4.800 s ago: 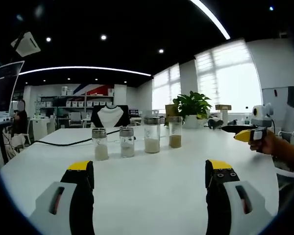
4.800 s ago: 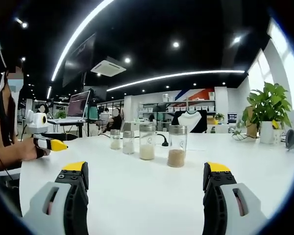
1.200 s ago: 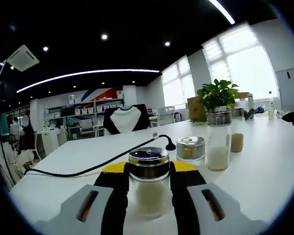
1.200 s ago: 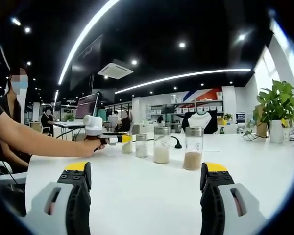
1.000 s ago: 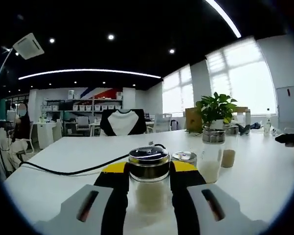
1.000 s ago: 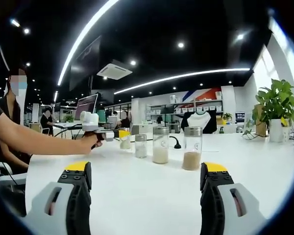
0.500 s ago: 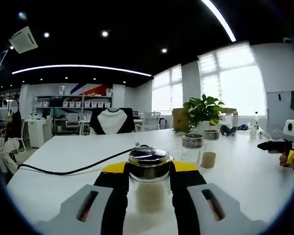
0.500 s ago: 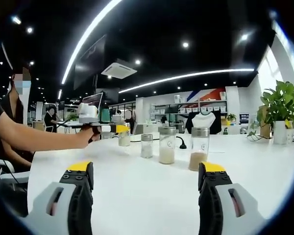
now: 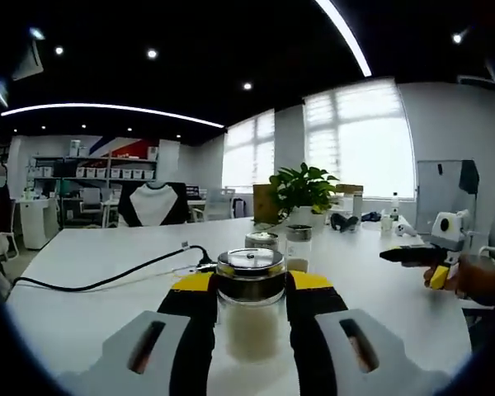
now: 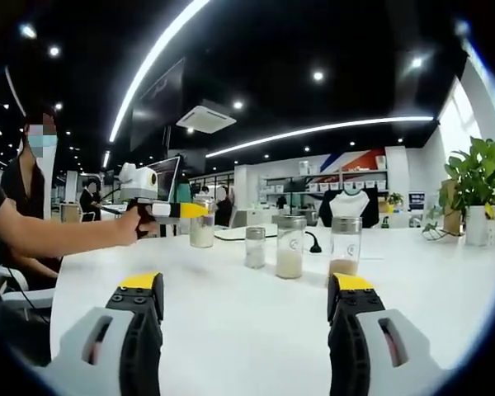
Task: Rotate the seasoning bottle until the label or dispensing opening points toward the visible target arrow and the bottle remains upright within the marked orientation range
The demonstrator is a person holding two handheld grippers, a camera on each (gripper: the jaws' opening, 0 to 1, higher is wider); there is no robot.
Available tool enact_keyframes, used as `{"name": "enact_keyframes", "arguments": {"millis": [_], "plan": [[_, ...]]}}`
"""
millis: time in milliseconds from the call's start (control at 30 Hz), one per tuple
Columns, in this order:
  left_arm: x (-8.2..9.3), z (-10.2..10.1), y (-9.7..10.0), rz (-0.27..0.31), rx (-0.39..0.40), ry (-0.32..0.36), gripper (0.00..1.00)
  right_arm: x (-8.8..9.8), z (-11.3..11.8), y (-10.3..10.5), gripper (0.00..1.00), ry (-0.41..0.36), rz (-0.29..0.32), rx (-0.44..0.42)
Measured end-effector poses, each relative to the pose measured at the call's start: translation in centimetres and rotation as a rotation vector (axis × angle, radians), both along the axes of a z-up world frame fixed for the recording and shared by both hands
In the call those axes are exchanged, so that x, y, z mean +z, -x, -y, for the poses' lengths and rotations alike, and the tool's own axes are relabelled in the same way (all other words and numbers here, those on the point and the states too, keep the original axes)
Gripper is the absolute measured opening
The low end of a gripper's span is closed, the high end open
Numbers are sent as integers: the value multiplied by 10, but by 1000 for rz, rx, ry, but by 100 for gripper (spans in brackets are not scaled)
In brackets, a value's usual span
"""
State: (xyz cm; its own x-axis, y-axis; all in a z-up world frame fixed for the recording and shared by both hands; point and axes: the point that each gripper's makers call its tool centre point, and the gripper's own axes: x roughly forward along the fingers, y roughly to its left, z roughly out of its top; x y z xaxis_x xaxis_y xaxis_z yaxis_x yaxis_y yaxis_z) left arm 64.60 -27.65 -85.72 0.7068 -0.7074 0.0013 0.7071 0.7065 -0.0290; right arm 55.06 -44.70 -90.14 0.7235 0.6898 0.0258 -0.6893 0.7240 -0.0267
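A: Left claw (image 9: 252, 307)?
B: Closed tight on the seasoning bottle (image 9: 251, 309), jaws pressed to both sides of the glass. Upright, metal cap on top, pale powder filling roughly the lower half. From the right gripper view, held above the white desk (image 10: 256, 318), bottle (image 10: 201, 230) out ahead of the holding hand (image 10: 134, 226).

A: Label or opening direction?
B: Cannot tell. No arrow mark made out on the desk either.

A: Right claw (image 10: 246, 318)?
B: Wide open, gripping nothing, bare desk between the jaws.

A: Other containers, relative to the held bottle?
B: In the right gripper view, three more standing on the desk to its right: a short jar (image 10: 255, 247) with whitish contents nearest, then a tall jar (image 10: 289, 246) with white powder at the bottom, then a tall jar (image 10: 346, 246) with brown powder at the bottom. All capped in metal, most of each tall one empty glass.

A: Beyond the bottle in the left gripper view?
B: Two jar tops just behind its cap, a black cable (image 9: 107, 279) trailing left, a potted plant (image 9: 301, 193) farther back.
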Motion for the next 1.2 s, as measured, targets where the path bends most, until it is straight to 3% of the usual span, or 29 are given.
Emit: {"name": "enact_keyframes", "arguments": {"millis": [200,467,600,800,900,1033,1200], "plan": [[-3,31,27,-21,-83,21,34,-4,-13,6,73,26,5,42],[-3,69,63,0,-188,19,34,-9,-31,17,61,43,5,122],[-7,79,76,3,-218,25,34,-8,-39,24,51,65,35,163],[-8,92,98,-7,-278,59,34,-6,-49,33,40,32,21,227],[-3,100,113,3,-343,91,34,-6,-55,38,39,13,8,265],[0,109,127,10,-410,97,34,-9,-61,44,35,50,13,302],[3,120,146,31,-513,115,34,-6,-71,56,34,-6,-20,377]]}}
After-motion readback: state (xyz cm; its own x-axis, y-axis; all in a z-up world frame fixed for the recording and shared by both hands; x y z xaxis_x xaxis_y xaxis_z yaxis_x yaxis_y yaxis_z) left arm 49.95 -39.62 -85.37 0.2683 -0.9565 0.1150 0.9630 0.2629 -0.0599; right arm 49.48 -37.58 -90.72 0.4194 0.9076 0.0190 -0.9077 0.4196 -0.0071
